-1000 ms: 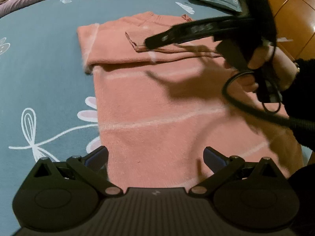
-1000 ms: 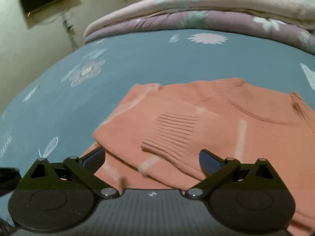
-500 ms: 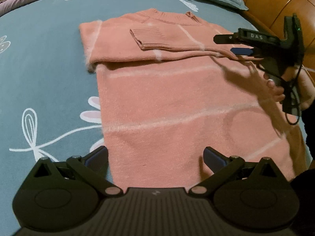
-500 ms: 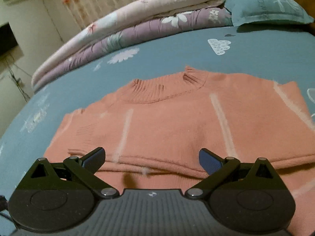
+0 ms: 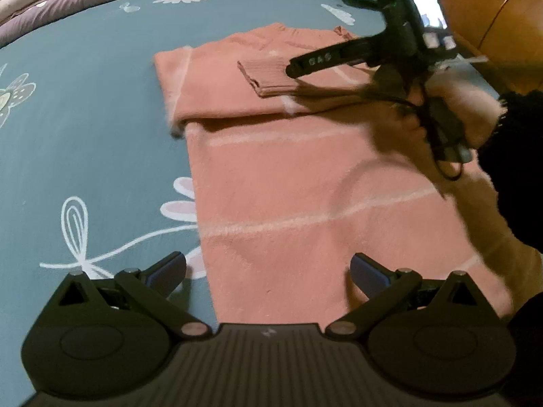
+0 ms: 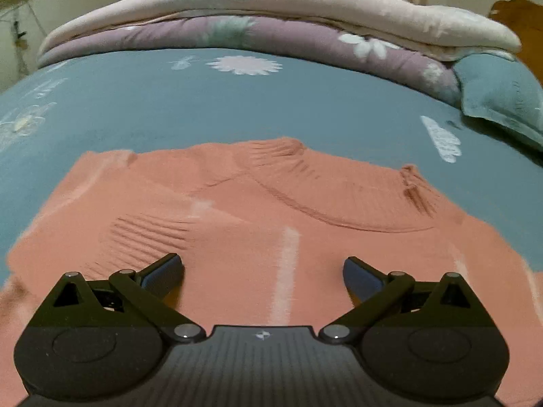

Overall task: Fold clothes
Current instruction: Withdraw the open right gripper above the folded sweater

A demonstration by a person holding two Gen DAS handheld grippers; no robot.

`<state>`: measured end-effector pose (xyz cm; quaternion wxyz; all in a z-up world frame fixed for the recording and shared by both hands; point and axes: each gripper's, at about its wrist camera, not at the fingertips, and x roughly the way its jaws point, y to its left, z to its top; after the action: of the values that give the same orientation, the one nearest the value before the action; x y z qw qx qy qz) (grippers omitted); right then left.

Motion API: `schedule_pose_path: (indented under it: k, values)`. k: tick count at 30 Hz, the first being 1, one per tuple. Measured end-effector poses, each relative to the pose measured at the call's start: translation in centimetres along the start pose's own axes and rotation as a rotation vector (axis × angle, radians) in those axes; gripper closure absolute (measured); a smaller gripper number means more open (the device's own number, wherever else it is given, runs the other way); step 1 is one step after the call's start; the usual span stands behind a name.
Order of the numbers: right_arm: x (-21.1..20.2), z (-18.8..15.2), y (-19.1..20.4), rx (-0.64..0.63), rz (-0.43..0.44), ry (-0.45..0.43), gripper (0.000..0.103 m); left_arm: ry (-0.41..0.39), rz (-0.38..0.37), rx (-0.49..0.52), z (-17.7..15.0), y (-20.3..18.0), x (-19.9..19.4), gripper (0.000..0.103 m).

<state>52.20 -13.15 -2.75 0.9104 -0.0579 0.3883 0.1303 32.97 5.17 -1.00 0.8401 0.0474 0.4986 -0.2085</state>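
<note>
A salmon-pink knit sweater with thin pale stripes lies flat on the blue floral bedspread, one sleeve folded across its chest with the ribbed cuff on top. My left gripper hovers open over the sweater's lower hem, nothing between its fingers. In the left wrist view the other gripper, held by a hand, reaches over the folded sleeve. In its own view my right gripper is open just above the sweater's chest, below the collar, with the cuff at its left.
Folded purple and pink quilts are stacked at the far edge of the bed, with a teal pillow at the right. Wooden furniture stands beyond the bed's right side. A dark sleeve enters from the right.
The right gripper swung back left from the sweater's right edge and now hangs over the folded sleeve and chest. My left gripper stays over the hem, open as before.
</note>
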Motion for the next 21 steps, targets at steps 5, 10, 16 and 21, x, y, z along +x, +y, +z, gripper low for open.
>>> schedule_pose_path:
  k: [5,10,16,21]
  values:
    - [-4.9,-0.9,-3.5,0.082,-0.036,-0.084,0.0,-0.012,-0.005,0.006,0.4,0.0,0.0,0.001]
    - [-7.9,-5.8,-10.9,0.207,-0.226,-0.103,0.0,-0.003,-0.02,0.034,0.8,-0.6,0.7,0.001]
    - [-9.4,-10.8,-16.8,0.395,-0.17,-0.13,0.0,-0.002,-0.022,0.058,1.1,-1.2,0.8,0.001]
    - [-8.9,-10.2,-17.4,0.392,-0.206,-0.103,0.0,-0.003,-0.012,0.066,1.2,-1.5,0.6,0.001]
